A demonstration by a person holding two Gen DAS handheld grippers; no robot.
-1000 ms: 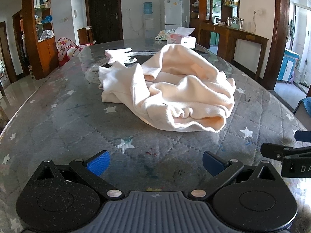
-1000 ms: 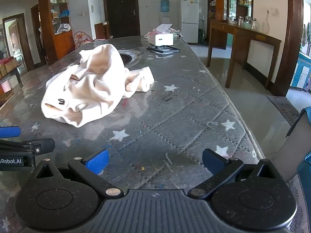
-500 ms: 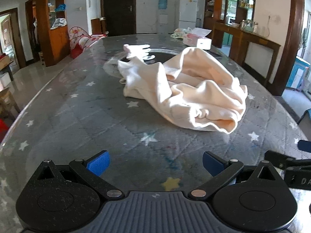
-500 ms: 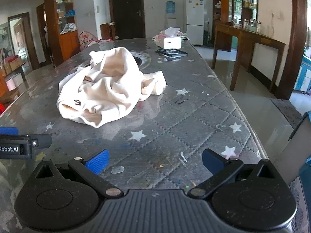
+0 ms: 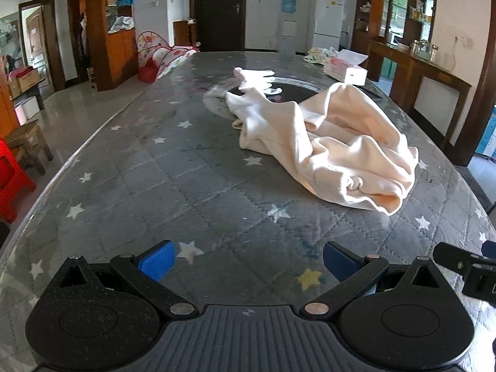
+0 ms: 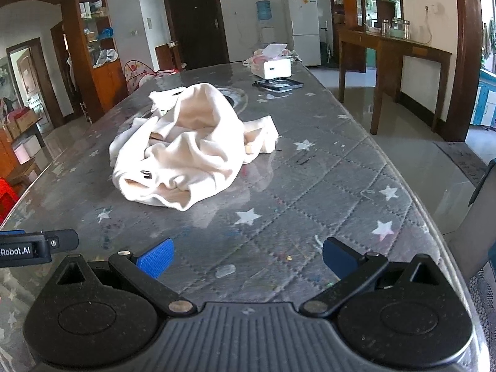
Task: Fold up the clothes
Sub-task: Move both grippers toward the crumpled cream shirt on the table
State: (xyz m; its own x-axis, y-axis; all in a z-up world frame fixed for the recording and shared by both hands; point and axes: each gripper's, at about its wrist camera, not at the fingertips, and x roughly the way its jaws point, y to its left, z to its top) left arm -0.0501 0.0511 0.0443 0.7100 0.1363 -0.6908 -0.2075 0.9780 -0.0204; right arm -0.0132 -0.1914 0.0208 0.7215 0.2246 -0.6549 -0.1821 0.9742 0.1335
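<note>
A crumpled cream garment (image 5: 334, 148) lies in a heap on the grey star-patterned table (image 5: 186, 192). It also shows in the right wrist view (image 6: 186, 148). My left gripper (image 5: 248, 260) is open and empty, near the table's front edge, well short of the garment. My right gripper (image 6: 248, 259) is open and empty, also short of the garment, which lies ahead to its left. Each gripper's body shows at the edge of the other's view.
A white glove (image 5: 257, 77) lies beyond the garment. A tissue box (image 6: 274, 66) and a flat black frame (image 6: 277, 84) sit at the table's far end. A wooden side table (image 6: 393, 49) stands to the right, red stools (image 5: 12, 179) to the left.
Both grippers have pulled back and risen from the garment, so it looks farther and more to the right in the left view. The garment has not moved.
</note>
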